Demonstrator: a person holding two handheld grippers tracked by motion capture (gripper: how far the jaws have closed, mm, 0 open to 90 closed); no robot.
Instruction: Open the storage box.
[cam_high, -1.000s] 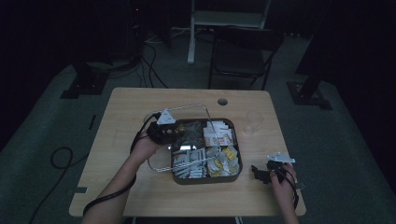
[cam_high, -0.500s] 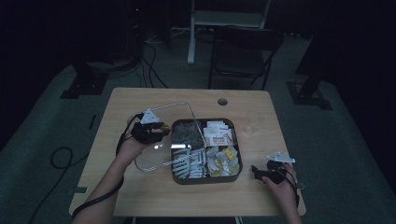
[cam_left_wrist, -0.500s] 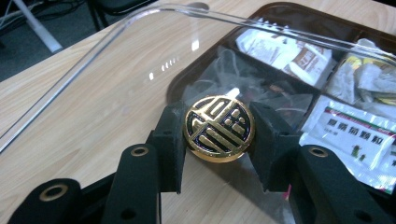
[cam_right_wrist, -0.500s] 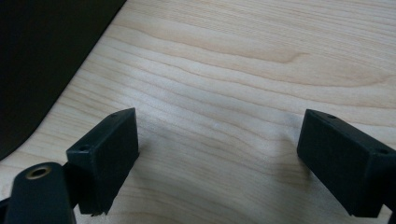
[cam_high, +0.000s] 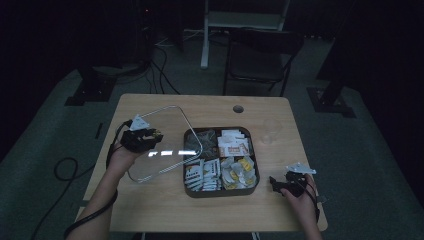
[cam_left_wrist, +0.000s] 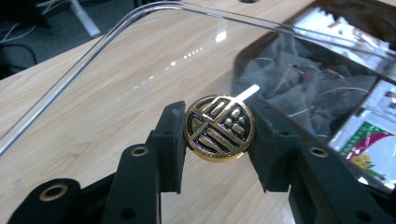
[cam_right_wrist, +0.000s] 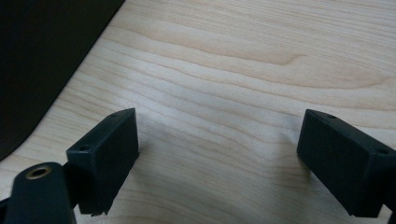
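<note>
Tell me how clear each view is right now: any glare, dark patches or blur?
High view: dim, room black beyond the table; a bright glare streak on the clear lid. Left gripper view: well lit and sharp on the gold knob clamped in the left tongs; small reflections speckle the lid. Right gripper view: bright wood grain; the open right tongs are slightly soft up close; a dark area at left.

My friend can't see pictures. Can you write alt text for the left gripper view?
The left gripper pinches the round gold knob of a clear lid above a wooden table. Through the lid, a dark tray of packets.
</note>
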